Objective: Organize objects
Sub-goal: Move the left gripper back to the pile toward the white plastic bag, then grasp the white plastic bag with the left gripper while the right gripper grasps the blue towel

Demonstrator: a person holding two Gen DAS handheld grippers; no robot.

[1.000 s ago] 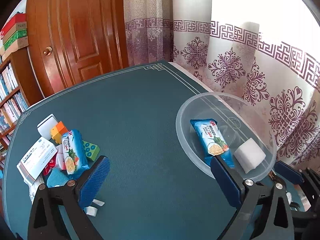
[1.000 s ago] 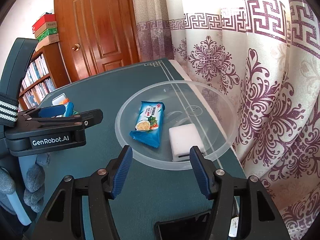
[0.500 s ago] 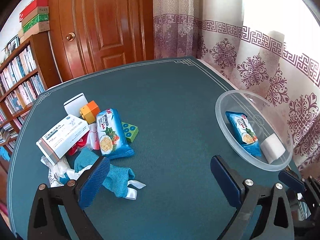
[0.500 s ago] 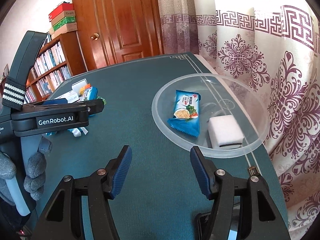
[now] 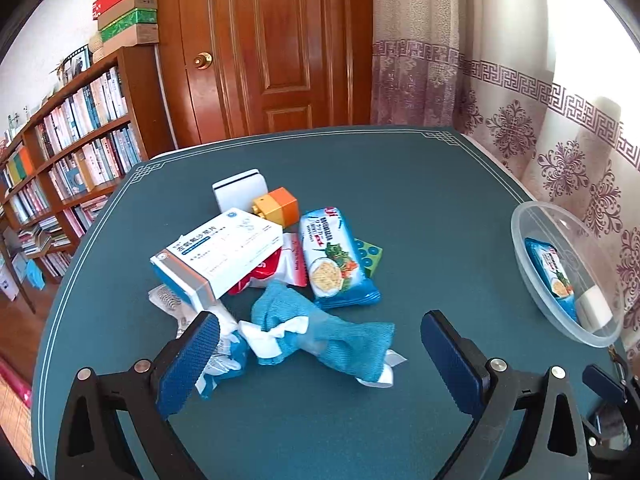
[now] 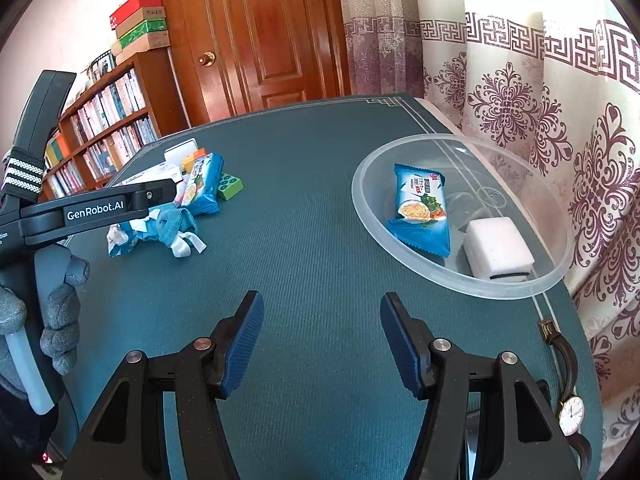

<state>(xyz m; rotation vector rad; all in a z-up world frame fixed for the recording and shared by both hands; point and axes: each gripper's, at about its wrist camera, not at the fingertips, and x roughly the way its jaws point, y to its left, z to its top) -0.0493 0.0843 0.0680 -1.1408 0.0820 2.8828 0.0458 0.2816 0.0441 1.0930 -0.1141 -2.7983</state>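
A heap of objects lies on the green table: a white medicine box (image 5: 218,256), a blue noodle packet (image 5: 334,262), an orange block (image 5: 278,208), a green brick (image 5: 368,254), a white case (image 5: 240,192) and a blue cloth (image 5: 320,334). My left gripper (image 5: 320,354) stands open just in front of the cloth, nothing between its fingers. At the right a clear plastic bowl (image 6: 364,196) holds a second noodle packet (image 6: 420,208) and a white block (image 6: 498,248). My right gripper (image 6: 322,340) is open over bare table, short of the bowl.
A wristwatch (image 6: 570,404) lies by the table's right edge near the patterned curtain (image 6: 520,92). A wooden door (image 5: 272,48) and a bookshelf (image 5: 72,148) stand behind the table. A gloved hand (image 6: 44,320) holds the left gripper at the left of the right wrist view.
The left gripper has swung left from the bowl to face the heap, now close to the blue cloth. The right gripper has drawn back a little from the bowl.
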